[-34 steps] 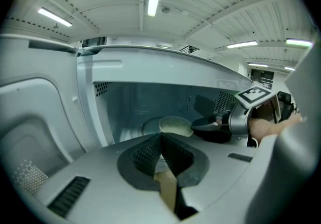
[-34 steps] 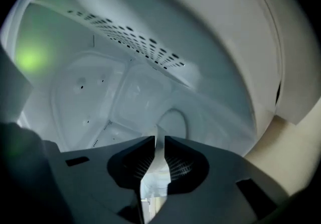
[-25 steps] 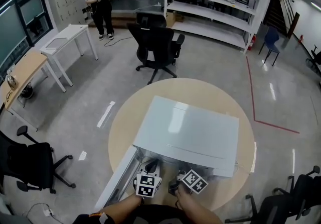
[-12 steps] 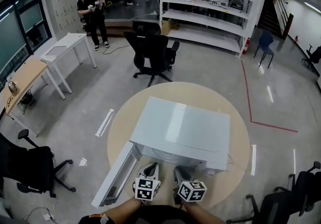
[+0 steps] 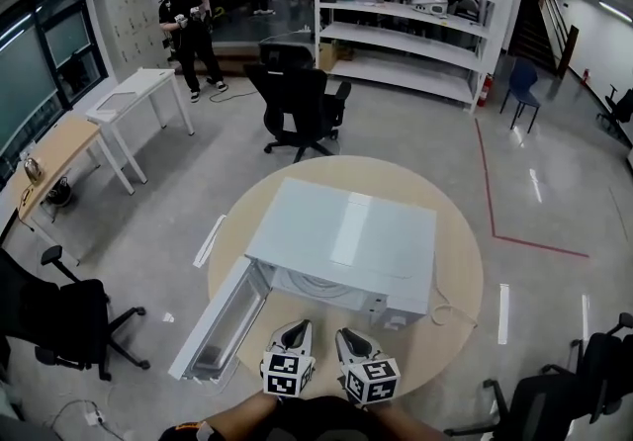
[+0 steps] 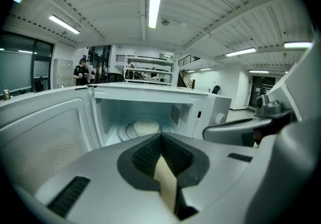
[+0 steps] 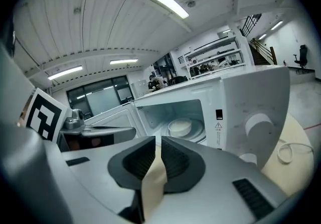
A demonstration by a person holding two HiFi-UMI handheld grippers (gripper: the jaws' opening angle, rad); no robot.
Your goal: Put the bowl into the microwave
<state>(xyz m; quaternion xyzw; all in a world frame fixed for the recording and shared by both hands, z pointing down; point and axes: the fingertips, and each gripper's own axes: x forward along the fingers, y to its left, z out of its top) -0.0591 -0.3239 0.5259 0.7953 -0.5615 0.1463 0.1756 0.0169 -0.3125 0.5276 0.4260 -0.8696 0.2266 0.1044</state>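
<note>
Closest in, both claws sit side by side at the near edge of the round tabletop (image 5: pixel 450 330). The left claw (image 6: pixel 161 137) has its pads pressed together with nothing between them. The right claw (image 7: pixel 156 142) shows only a hairline slit between its pads, also empty.

Just beyond them, the microwave (image 5: pixel 346 236) faces the person, and its door (image 5: pixel 213 325) hangs wide open to the left. Inside the cavity, the pale bowl (image 6: pixel 146 127) sits on the turntable, well apart from both claws and upright as far as either gripper view shows.

By my read, the placing step is done and the job is nearly finished. What's left is the door. The left claw is nearer to it, so the likely move is a sweep around its outer edge to push it closed, keeping clear of the cavity.

Far back are a black office chair (image 5: pixel 302 103), long white shelves (image 5: pixel 415 34) and a person (image 5: pixel 193 29) standing.
</note>
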